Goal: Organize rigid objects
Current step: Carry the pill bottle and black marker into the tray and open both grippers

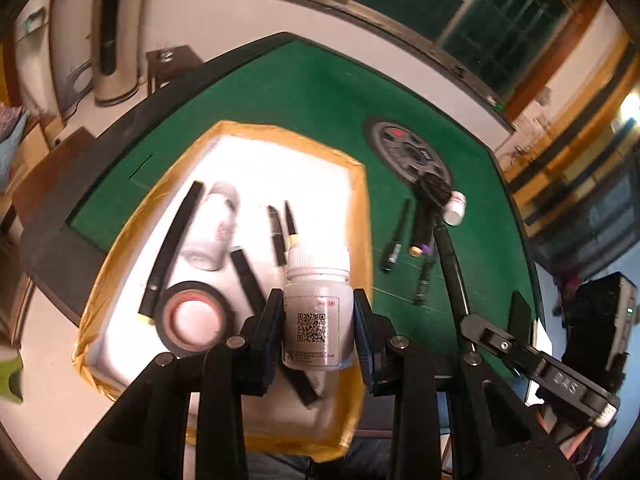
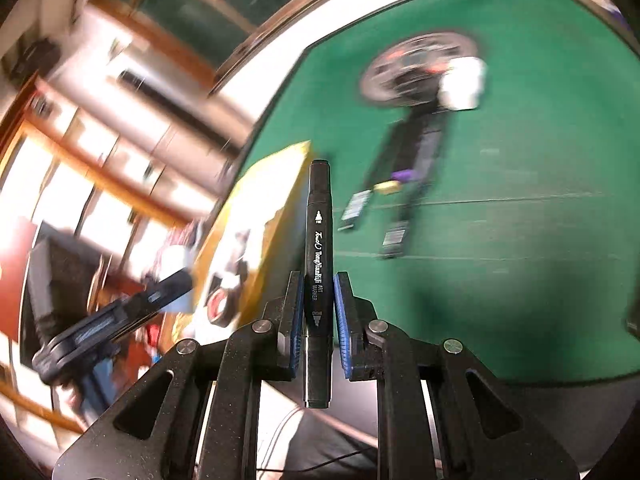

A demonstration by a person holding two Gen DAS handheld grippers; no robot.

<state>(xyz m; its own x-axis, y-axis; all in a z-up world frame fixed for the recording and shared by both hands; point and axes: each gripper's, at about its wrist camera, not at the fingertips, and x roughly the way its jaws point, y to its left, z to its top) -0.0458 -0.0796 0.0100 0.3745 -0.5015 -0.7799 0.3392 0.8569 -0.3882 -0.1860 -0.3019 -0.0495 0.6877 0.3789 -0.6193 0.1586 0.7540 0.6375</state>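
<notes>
Between our left gripper [image 1: 318,320] fingers a small white plastic bottle [image 1: 318,304] stands clamped, hanging over the yellow-rimmed white tray [image 1: 360,208]. Between our right gripper [image 2: 318,312] fingers a black art marker [image 2: 319,264] is pinched, pointing forward. We should lower each level before releasing. Beyond the left fingertips we count one black tape roll [image 1: 194,318].
</notes>
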